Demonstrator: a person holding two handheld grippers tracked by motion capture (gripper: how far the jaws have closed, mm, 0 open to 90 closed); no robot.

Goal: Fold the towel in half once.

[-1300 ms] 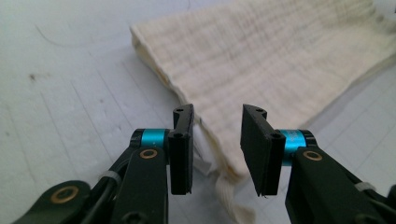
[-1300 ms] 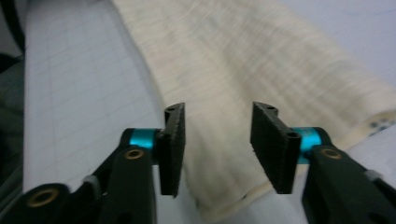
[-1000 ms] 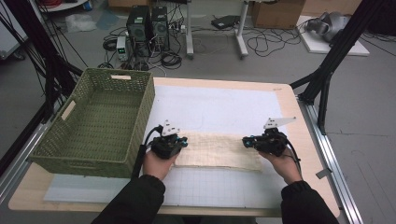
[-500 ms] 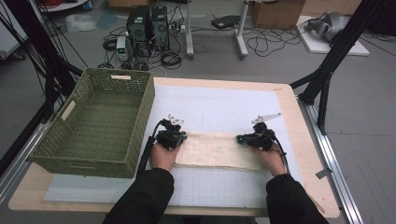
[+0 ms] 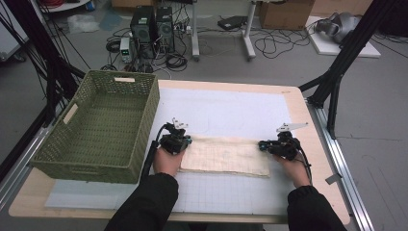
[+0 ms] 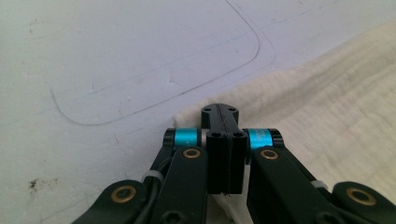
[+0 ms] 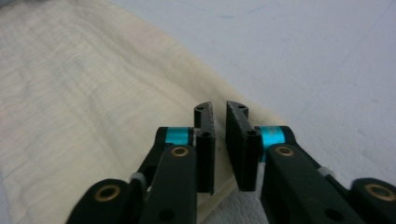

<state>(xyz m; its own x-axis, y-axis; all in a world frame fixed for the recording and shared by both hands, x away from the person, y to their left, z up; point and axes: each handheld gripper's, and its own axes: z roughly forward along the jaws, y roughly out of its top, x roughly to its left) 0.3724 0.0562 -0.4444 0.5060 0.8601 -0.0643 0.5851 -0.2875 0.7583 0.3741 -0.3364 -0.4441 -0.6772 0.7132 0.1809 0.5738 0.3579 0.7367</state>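
A cream cloth (image 5: 226, 156) lies folded in a long strip on the white mat (image 5: 231, 106). My left gripper (image 5: 185, 140) is at its far left corner. In the left gripper view the jaws of that gripper (image 6: 219, 112) are pressed together on the corner of the cloth (image 6: 327, 102), which bulges around them. My right gripper (image 5: 262, 144) rests at the strip's right end. Its jaws have just been opening: in the right gripper view a narrow gap (image 7: 220, 108) shows between them, with the edge of the cloth (image 7: 70, 93) lying under them and nothing pinched.
A green woven basket (image 5: 155, 98) stands on the left of the table, close to my left hand. The wooden table edge (image 5: 308, 125) runs along the right, with black frame legs beyond it. Cables and computer boxes sit on the floor behind.
The right gripper has drawn back to the right, off the cloth's end, and its jaws have parted. The left hand stayed at the left corner, still shut. The cloth lies flat.
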